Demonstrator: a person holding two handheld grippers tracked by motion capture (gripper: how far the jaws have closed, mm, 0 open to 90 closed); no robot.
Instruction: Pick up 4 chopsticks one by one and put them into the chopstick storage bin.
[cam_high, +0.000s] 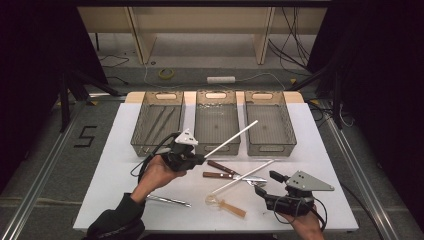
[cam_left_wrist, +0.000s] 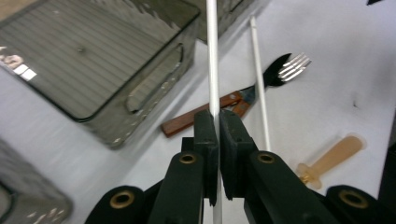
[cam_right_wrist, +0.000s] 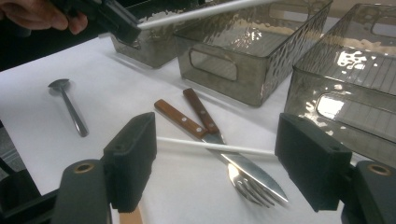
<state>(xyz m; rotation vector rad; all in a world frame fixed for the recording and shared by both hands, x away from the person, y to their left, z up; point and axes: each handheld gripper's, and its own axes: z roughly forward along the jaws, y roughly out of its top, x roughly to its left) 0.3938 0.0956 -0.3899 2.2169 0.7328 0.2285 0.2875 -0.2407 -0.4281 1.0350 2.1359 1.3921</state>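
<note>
Though crowded with cutlery, white desk (cam_high: 125, 165), carrying three smoky bins (cam_high: 216, 122) along far edge, presumably for sorting. Left gripper (cam_high: 197, 159): fingers (cam_left_wrist: 205, 140) clamped on one end of white chopstick (cam_high: 232, 136), lifted clear of desk; long axis slanting up and away over middle bin, free tip toward right bin. Right gripper (cam_high: 265, 182): fingers (cam_right_wrist: 133, 154) wide apart, nothing between, low by second chopstick (cam_right_wrist: 219, 147), crossing wooden-handled knife (cam_right_wrist: 184, 120) and fork (cam_right_wrist: 205, 119). Spoon (cam_right_wrist: 67, 105), amber utensil (cam_high: 227, 205) apart.
</note>
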